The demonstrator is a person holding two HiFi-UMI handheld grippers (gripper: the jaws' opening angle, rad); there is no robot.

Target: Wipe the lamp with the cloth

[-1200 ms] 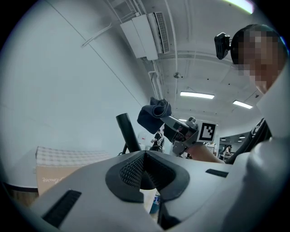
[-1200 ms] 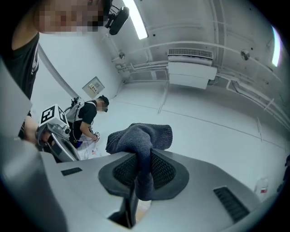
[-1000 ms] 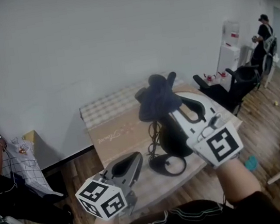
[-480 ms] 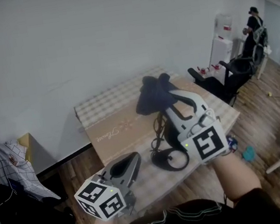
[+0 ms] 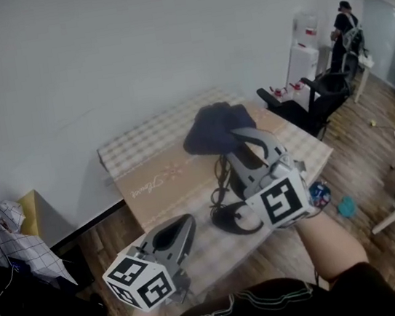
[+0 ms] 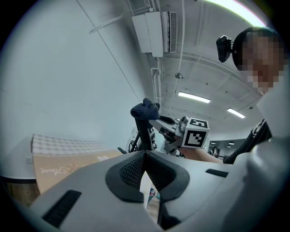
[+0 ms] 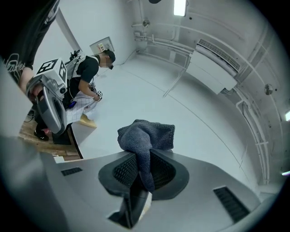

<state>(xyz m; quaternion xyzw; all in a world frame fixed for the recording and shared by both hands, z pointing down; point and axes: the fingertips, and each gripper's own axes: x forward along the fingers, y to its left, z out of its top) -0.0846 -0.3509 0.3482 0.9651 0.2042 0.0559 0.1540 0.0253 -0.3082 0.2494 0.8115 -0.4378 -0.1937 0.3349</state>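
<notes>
right gripper (image 7: 139,174) pinching dark cloth (image 7: 147,136), left gripper (image 6: 145,157) — jaws together

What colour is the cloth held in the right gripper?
The cloth is dark blue-grey, and it shows best in the right gripper view.

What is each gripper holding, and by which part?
Right gripper pinches the dark cloth by a hanging fold, bunch above its jaws. Left gripper shut, empty.

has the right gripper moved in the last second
Yes. The right gripper, shut on the cloth, has shifted left and down, closer to the lamp base on the table.
</notes>
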